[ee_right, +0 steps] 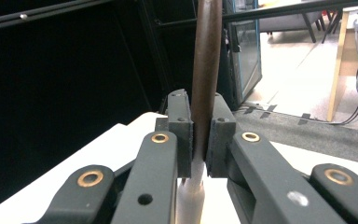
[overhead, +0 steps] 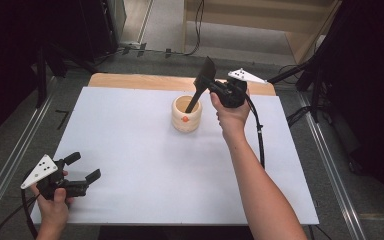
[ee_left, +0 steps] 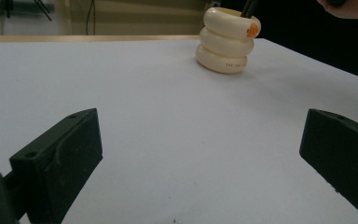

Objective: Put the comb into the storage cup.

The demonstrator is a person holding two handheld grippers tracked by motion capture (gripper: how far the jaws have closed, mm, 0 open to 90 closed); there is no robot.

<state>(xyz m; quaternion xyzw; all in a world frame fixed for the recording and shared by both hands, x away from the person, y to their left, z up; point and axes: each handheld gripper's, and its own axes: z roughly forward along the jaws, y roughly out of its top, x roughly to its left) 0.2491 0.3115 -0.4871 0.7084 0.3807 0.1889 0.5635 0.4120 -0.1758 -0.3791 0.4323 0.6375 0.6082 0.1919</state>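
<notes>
A cream ribbed cup [overhead: 186, 114] with an orange mark stands upright on the white table [overhead: 130, 145], right of centre toward the back. A black spatula [overhead: 203, 80] leans in it, blade up and handle end inside the cup. My right gripper [overhead: 208, 90] is shut on the spatula's shaft just above the cup rim; in the right gripper view the pads [ee_right: 182, 135] clamp the dark shaft [ee_right: 206, 70]. My left gripper [overhead: 83, 167] rests open at the table's front left, holding nothing. From the left gripper [ee_left: 198, 158] the cup [ee_left: 227, 42] stands far ahead.
The wooden table edge [overhead: 145, 81] runs along the back. Dark stand legs [overhead: 300, 72] and cables lie on the floor behind and to the right. Metal rails [overhead: 10, 165] flank the table. A person's right forearm [overhead: 260, 185] crosses the table's right half.
</notes>
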